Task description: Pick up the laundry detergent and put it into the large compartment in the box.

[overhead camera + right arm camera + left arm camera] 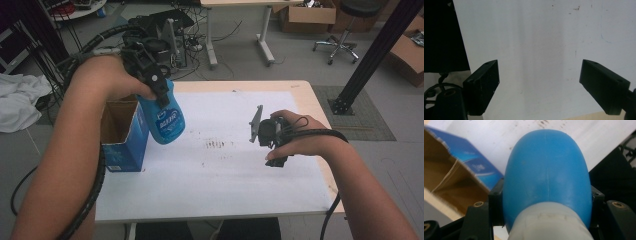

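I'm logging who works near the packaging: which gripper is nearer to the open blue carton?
The left. The left gripper holds the blue bottle in the air just above and beside the open blue carton. The right gripper, jaws open and empty, sits well across the white mat.

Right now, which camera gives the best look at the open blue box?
The high view: the blue cardboard box stands whole at the table's left edge, top open. The left gripper view catches one corner beside the blue bottle.
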The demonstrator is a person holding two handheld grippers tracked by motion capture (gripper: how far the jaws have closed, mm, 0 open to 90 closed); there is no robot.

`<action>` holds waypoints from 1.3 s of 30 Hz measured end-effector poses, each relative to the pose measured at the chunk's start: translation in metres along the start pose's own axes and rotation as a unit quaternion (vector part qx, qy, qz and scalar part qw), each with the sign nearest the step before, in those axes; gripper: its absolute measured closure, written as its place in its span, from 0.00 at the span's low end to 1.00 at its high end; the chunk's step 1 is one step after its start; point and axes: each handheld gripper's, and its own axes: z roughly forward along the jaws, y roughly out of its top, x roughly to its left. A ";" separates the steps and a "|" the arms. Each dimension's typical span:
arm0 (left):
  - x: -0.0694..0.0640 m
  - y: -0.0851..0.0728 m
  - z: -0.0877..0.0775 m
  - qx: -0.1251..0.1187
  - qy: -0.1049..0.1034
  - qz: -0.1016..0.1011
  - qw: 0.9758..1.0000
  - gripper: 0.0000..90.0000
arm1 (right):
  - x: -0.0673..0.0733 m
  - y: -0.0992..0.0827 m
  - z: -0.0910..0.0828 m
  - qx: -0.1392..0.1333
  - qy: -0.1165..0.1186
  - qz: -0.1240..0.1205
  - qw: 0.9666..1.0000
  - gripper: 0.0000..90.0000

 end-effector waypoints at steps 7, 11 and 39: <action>0.011 -0.007 -0.021 0.006 0.017 -0.039 0.999 0.43 | 0.000 0.000 0.000 0.000 -0.001 0.001 1.000 0.18; 0.018 -0.012 -0.031 0.007 0.027 -0.064 0.998 0.43 | 0.000 0.001 0.001 -0.001 -0.001 -0.001 1.000 0.18; 0.084 -0.050 -0.046 0.017 0.089 -0.258 0.962 0.43 | 0.000 0.003 0.003 -0.006 -0.007 -0.009 1.000 0.18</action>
